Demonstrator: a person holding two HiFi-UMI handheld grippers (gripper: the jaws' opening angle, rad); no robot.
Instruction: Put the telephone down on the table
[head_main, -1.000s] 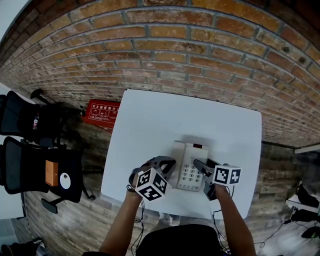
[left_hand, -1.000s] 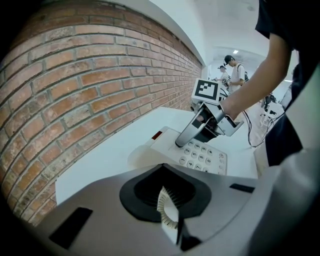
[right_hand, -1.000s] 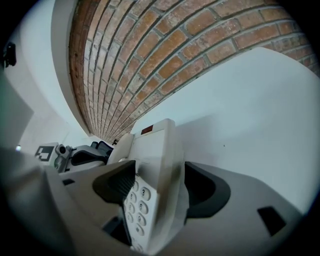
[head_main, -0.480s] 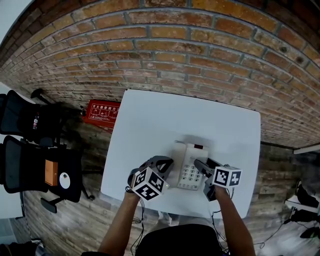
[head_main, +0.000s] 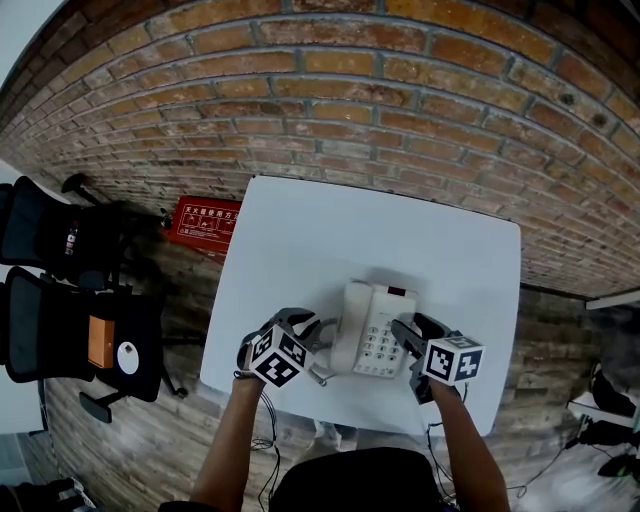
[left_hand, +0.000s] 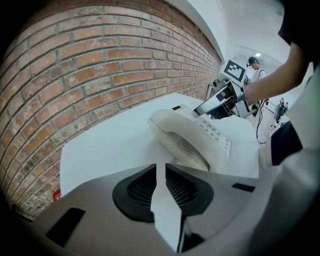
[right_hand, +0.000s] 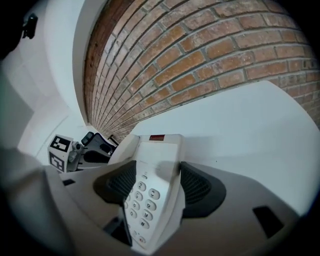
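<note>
A white desk telephone (head_main: 372, 330) rests on the white table (head_main: 330, 240), handset in its cradle on the left, keypad on the right. My right gripper (head_main: 408, 338) is shut on the phone's right edge; in the right gripper view the keypad (right_hand: 145, 200) sits between the pads. My left gripper (head_main: 308, 338) hangs just left of the handset (left_hand: 180, 137), apart from it. Its jaws (left_hand: 161, 172) are opening by a narrow slit, with only bare table showing between them.
The table stands against a brick wall (head_main: 380, 110). A red sign (head_main: 205, 225) leans at the wall's foot on the left. Black office chairs (head_main: 60, 300) stand further left. The table's near edge (head_main: 300, 395) lies just below my grippers.
My left gripper has drawn back to the left, away from the handset side of the phone. The phone and the right gripper have stayed in place.
</note>
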